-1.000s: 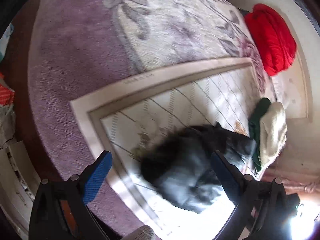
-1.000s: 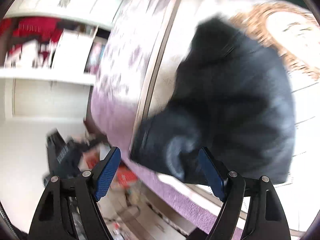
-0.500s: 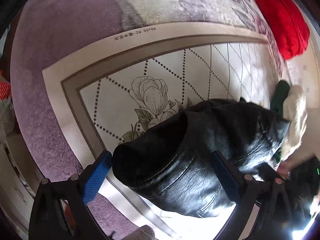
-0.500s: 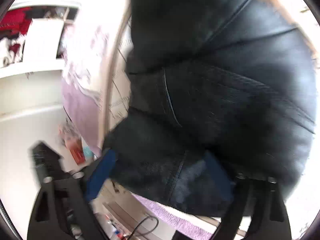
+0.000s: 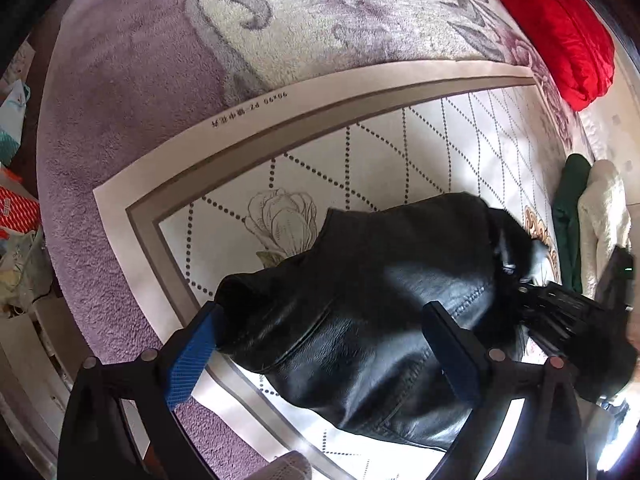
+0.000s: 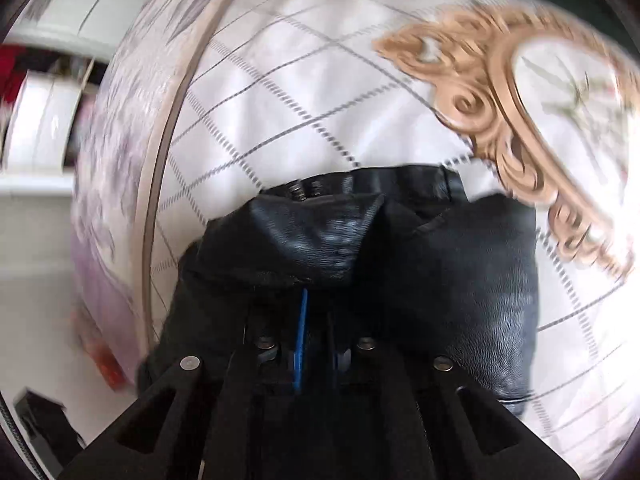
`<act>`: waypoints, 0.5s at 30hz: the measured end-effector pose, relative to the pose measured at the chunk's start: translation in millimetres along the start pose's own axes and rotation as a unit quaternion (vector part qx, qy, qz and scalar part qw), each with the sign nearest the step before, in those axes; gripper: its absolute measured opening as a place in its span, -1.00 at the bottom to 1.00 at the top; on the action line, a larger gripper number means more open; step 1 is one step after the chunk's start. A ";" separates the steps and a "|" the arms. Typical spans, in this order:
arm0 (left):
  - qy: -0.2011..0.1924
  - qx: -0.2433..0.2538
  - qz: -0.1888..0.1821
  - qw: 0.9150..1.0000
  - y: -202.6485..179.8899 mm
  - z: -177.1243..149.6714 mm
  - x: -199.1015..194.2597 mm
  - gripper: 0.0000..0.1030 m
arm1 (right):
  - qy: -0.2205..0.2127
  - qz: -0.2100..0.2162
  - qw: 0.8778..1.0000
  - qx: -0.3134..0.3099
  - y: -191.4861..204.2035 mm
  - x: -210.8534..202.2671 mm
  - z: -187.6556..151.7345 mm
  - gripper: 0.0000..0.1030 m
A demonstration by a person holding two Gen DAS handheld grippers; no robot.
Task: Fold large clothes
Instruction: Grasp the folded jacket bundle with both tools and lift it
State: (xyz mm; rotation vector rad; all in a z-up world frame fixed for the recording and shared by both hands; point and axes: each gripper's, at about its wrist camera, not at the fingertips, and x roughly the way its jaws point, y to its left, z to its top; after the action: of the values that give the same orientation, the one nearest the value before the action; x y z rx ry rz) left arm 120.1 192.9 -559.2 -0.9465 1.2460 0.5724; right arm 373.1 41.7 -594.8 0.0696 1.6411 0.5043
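Black leather is lying bunched in a heap on the cream mat: the jacket (image 5: 372, 320) is sitting near the mat's lower corner, one sleeve end sticking out toward the grey border, the rest of it crumpled and shining where the light is catching it. The left gripper (image 5: 320, 344) is hovering over it with its jaws spread wide, the blue-padded finger (image 5: 192, 356) just beside the sleeve end and the other finger over the body of the jacket, neither pad pressing on the leather as far as I can see. The right gripper (image 6: 304, 308) is closing its jaws at the jacket's far edge, and a fold of the black leather (image 6: 320, 240) is sitting pinched between them, with only a thin blue sliver of pad showing; from the left camera that gripper is appearing as a dark shape at the garment's right end. Underneath, the mat (image 5: 400, 160) is showing a dotted diamond pattern, a drawn flower and a tan scrollwork ornament (image 6: 500, 92), and it is lying on a purple floral carpet (image 5: 140, 80). Off to the side a red garment (image 5: 560, 32) is resting at the carpet's edge, and a green piece (image 5: 568, 208) and a cream fleecy one (image 5: 604, 216) are lying side by side beyond the mat.
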 end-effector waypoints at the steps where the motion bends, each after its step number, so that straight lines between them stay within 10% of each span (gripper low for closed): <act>1: 0.003 -0.002 -0.004 1.000 -1.2 -0.7 -1.2 0.94 | 0.004 0.009 1.000 0.003 -3.9 -12.2 -1.9 -0.83; 7: -0.001 0.016 0.024 1.000 -10.7 -15.3 6.7 0.94 | -0.013 -0.005 0.999 0.030 -30.9 -90.1 -60.8 -0.71; 15: -0.008 -0.003 0.038 0.999 2.2 -28.4 35.5 0.94 | 0.033 -0.016 0.999 0.021 -60.1 -14.4 -94.6 -0.70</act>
State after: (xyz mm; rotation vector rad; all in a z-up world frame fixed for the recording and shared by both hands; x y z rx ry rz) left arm 112.4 165.6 -594.9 -0.9007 1.2716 0.6418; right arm 299.3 -43.8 -598.5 0.0581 1.7146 0.4516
